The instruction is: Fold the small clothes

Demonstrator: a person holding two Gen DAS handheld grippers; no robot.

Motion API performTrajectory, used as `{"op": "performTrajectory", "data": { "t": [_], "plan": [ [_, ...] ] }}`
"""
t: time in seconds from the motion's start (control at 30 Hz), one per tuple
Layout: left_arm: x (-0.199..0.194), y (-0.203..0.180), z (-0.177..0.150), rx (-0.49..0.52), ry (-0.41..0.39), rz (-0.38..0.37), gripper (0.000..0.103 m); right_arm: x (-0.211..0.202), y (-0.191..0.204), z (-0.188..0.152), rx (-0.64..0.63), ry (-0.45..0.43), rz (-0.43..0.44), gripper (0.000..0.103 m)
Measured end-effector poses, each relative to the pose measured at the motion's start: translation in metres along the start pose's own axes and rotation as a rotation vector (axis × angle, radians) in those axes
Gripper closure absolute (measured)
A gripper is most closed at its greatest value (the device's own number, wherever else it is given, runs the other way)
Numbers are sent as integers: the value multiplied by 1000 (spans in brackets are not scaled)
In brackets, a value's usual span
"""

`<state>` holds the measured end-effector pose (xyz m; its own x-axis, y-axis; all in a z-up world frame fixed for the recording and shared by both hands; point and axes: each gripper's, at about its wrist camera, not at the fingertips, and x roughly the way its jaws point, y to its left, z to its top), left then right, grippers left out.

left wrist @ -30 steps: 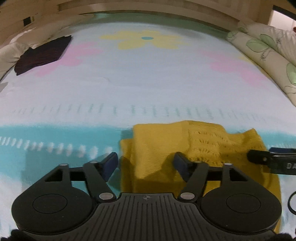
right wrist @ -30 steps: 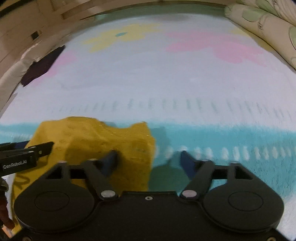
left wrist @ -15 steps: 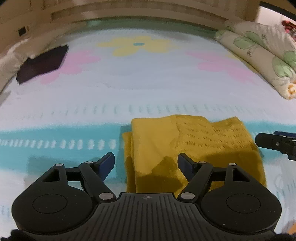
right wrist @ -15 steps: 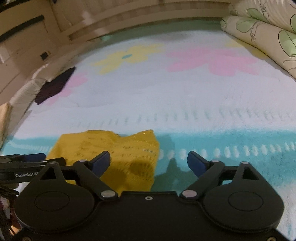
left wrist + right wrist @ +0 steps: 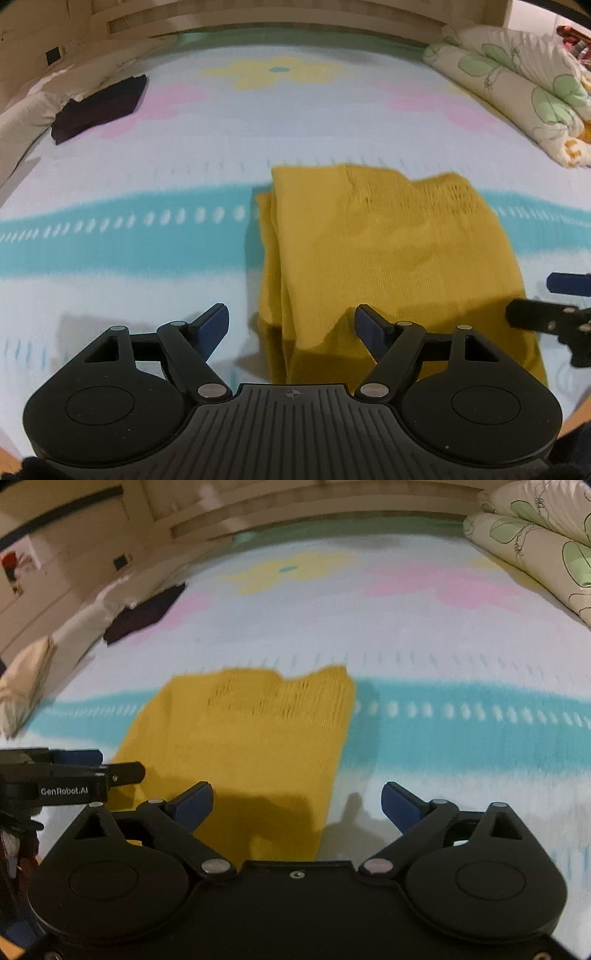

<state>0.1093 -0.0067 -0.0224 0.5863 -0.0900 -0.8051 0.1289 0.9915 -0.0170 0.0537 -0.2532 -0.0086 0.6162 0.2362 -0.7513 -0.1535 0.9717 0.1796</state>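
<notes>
A folded yellow knit garment (image 5: 384, 251) lies flat on the bed's flowered blanket (image 5: 147, 206); it also shows in the right wrist view (image 5: 243, 738). My left gripper (image 5: 291, 321) is open and empty, raised over the garment's near left edge. My right gripper (image 5: 297, 801) is open and empty over the garment's near right edge. Each gripper shows at the edge of the other's view: the right one (image 5: 554, 302) and the left one (image 5: 74, 771).
A dark folded garment (image 5: 99, 107) lies at the far left of the bed, also in the right wrist view (image 5: 144, 613). A rolled floral quilt (image 5: 517, 96) lies along the right side. A wooden headboard (image 5: 280, 18) stands at the back.
Both grippers have pulled back and up from the yellow garment, which now lies flat and shows further away. The right gripper's jaws have opened wider.
</notes>
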Motion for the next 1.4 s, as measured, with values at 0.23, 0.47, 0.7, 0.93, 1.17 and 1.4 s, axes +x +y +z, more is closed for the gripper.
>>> {"op": "performTrajectory", "data": {
  "t": [0.23,0.47,0.7,0.93,1.17,1.4],
  "plan": [
    [-4,0,-23,-17,21,-1,25,9,4,-29,-28,117,-59,3],
    [-7,8,-39,-55,10,-20,17,3,1,-45,-25,110,-70,1],
    [-5,11,-46,-146,-44,-41,9,4,3,-47,-22,96,-80,0],
    [-3,-1,-48,-184,-71,18,5,2,7,-56,-4,45,-110,0],
    [-2,2,-39,-185,-9,10,6,6,8,-44,22,105,-123,0],
    [-13,0,-42,-173,-8,25,16,2,5,-44,47,108,-94,0]
  ]
}}
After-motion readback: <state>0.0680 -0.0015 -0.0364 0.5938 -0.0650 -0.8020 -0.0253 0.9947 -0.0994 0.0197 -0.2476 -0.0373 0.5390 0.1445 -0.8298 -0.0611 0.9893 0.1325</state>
